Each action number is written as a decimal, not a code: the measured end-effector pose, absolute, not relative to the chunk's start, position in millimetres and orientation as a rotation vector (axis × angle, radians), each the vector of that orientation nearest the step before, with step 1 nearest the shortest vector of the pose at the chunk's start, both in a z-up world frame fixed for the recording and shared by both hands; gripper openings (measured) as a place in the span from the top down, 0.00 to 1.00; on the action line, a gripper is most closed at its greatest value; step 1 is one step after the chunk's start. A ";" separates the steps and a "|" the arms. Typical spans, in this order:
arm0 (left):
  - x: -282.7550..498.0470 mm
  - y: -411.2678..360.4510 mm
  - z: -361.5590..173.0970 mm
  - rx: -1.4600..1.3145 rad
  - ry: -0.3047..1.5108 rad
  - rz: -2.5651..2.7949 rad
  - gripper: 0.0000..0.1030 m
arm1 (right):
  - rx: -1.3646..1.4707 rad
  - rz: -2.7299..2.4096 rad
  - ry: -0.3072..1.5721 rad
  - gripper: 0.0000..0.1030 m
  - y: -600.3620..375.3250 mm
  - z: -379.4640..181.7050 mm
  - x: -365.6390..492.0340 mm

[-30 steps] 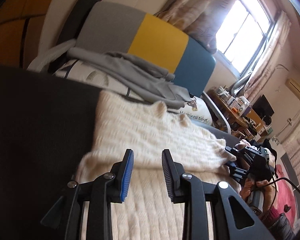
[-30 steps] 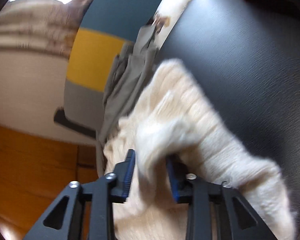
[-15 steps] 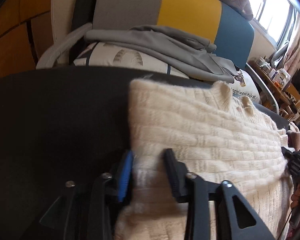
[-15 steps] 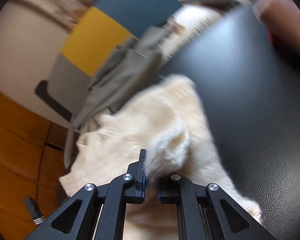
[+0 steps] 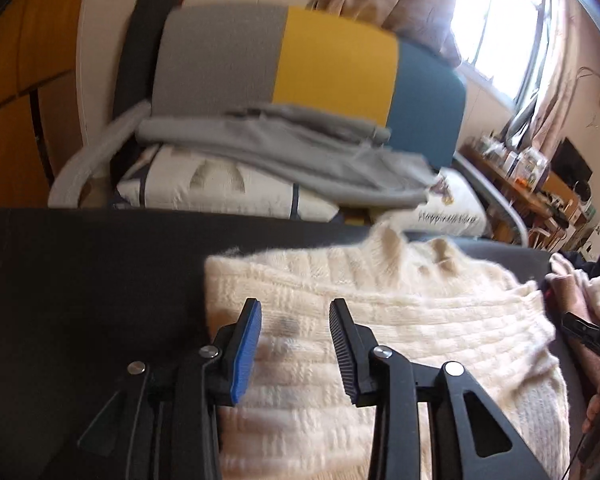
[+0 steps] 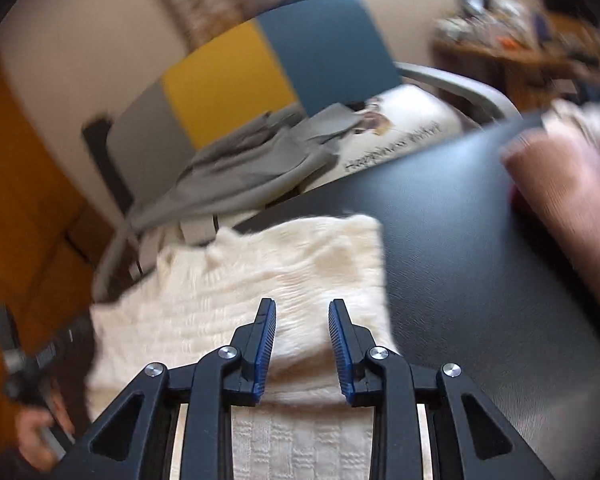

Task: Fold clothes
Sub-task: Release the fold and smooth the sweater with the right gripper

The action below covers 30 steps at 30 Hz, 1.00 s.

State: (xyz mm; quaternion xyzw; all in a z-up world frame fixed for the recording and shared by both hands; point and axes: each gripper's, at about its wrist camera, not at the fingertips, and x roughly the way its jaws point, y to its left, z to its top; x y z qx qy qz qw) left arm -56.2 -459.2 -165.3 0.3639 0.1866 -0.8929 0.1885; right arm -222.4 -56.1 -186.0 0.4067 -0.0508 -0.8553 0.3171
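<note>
Both jaws gape empty over the sweater [image 5: 380, 320] on the bench [image 5: 80, 280], so we should square its folded edge before regripping.

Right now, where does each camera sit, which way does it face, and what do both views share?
Left wrist: on the left gripper, facing the cream sweater and chair; own open fingers show.
Right wrist: on the right gripper, over the sweater's other side; own open fingers show.
Shared: sweater, chair, grey garment, black table.
</note>
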 end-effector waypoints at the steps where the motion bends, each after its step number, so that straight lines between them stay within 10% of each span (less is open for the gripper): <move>1: -60.5 -462.2 -169.7 1.035 0.519 -2.497 0.65 | 1.073 -2.245 -0.078 0.71 -66.5 -186.8 -223.5; 17: -43.4 -472.7 -191.3 1.018 0.613 -2.402 0.64 | 1.228 -2.250 -0.027 0.66 -82.2 -217.3 -255.8; 22: 16.4 -454.2 -161.4 0.926 0.682 -2.465 0.64 | 1.154 -2.214 -0.151 0.27 -49.6 -190.0 -225.1; 30: 133.1 -410.4 -160.7 0.961 0.750 -2.494 0.62 | 1.295 -2.090 -0.333 0.25 61.4 -206.5 -133.0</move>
